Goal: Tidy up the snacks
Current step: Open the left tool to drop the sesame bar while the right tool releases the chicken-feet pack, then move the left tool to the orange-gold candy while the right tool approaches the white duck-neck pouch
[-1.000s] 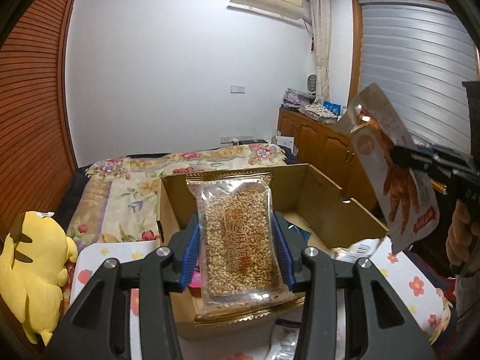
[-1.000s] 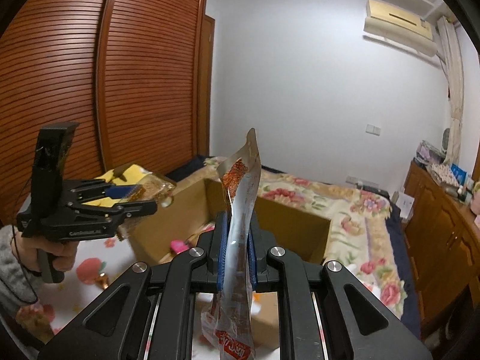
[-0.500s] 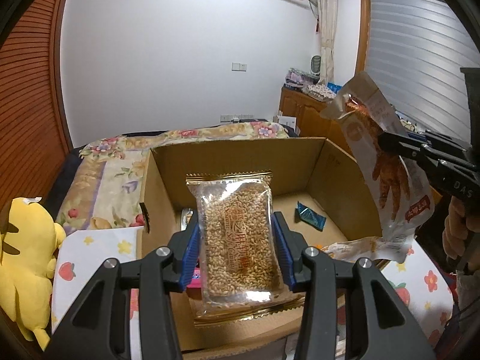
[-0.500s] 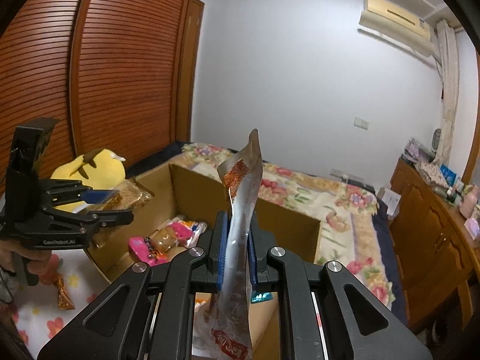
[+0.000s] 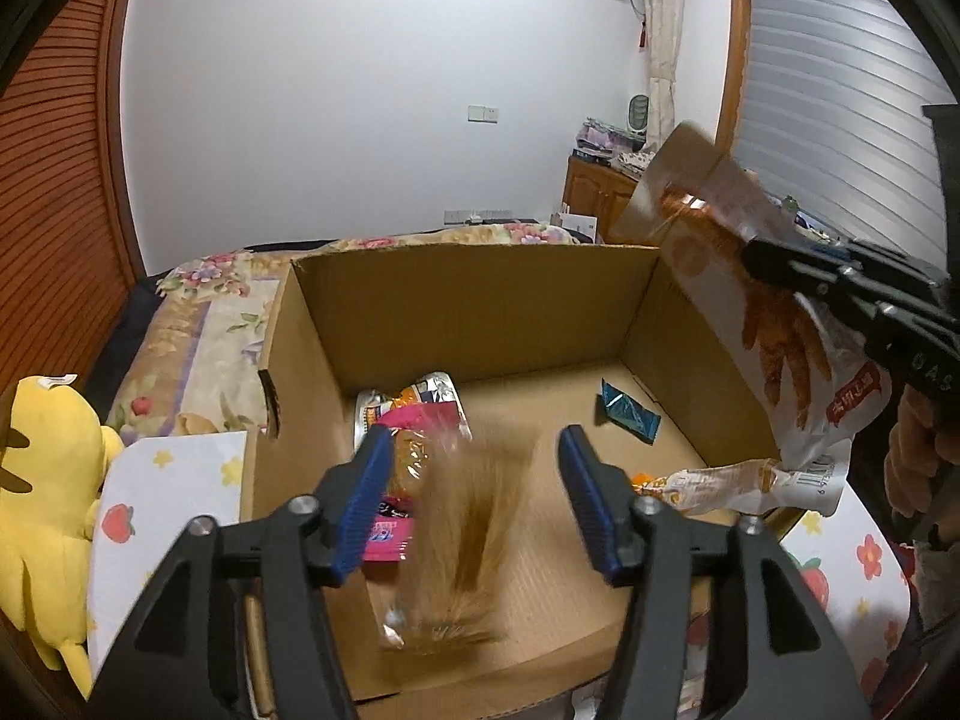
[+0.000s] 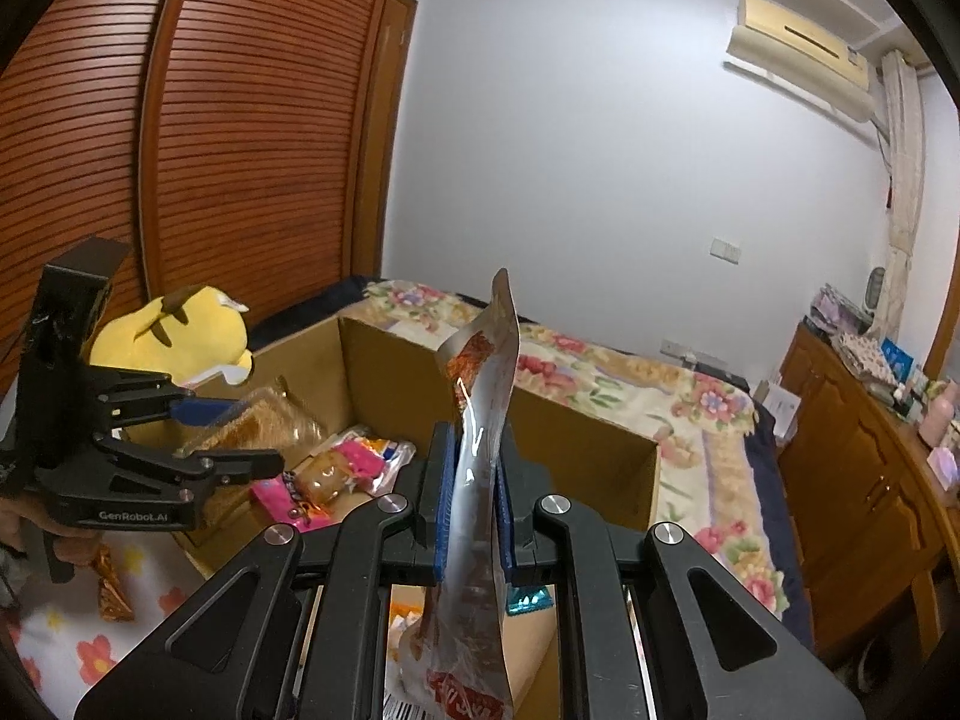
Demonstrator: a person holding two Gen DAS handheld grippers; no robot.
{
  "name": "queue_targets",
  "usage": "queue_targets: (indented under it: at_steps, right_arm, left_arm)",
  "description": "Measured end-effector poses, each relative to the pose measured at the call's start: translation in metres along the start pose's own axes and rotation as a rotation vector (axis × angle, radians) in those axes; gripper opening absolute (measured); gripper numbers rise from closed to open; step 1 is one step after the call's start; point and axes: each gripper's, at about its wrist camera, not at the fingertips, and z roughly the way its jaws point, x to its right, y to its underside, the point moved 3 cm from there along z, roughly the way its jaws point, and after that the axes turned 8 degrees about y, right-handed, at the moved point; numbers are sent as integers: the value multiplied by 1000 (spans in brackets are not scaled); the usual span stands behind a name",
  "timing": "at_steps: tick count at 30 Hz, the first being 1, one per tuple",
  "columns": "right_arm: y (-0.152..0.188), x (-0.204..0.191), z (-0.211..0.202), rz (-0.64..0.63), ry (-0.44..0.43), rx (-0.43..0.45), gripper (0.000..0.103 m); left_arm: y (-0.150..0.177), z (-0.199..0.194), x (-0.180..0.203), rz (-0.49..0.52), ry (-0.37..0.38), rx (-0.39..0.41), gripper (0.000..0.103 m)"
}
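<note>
My left gripper [image 5: 474,504] is open over the cardboard box [image 5: 480,300]. The clear grain-bar packet [image 5: 462,546] is a blur between and below its fingers, falling into the box. It also shows in the right wrist view [image 6: 252,420], beside the left gripper [image 6: 240,435]. My right gripper [image 6: 471,510] is shut on a white snack bag with orange sticks [image 6: 480,420], held upright at the box's right wall; the bag also shows in the left wrist view [image 5: 774,324]. Inside the box lie pink packets [image 5: 414,420] and a blue packet [image 5: 627,414].
A yellow plush toy [image 5: 42,480] lies left of the box. A white packet [image 5: 720,483] hangs over the box's right rim. The box stands on a white flowered cloth [image 5: 156,492]. A floral bed [image 6: 660,378] is behind, and a wooden cabinet [image 6: 870,480] at right.
My left gripper has opened and let go of the grain-bar packet, which is dropping into the box. Both grippers have tilted down toward the box; the right still holds its bag.
</note>
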Motion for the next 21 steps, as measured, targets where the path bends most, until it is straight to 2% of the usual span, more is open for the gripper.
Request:
queue_targets:
  at_steps: [11,15,21]
  right_arm:
    - [7,-9,20,37,-103,-87,8]
    - [13,-18,17,43,-123,-104,8]
    - [17,-23,-2,68,-136,-101,8]
  left_arm:
    - [3,-23,-4,-6,-26,36,67]
    - [7,-33,-1,-2,-38,52,73]
    - [11,-51,0,1,-48,64,75]
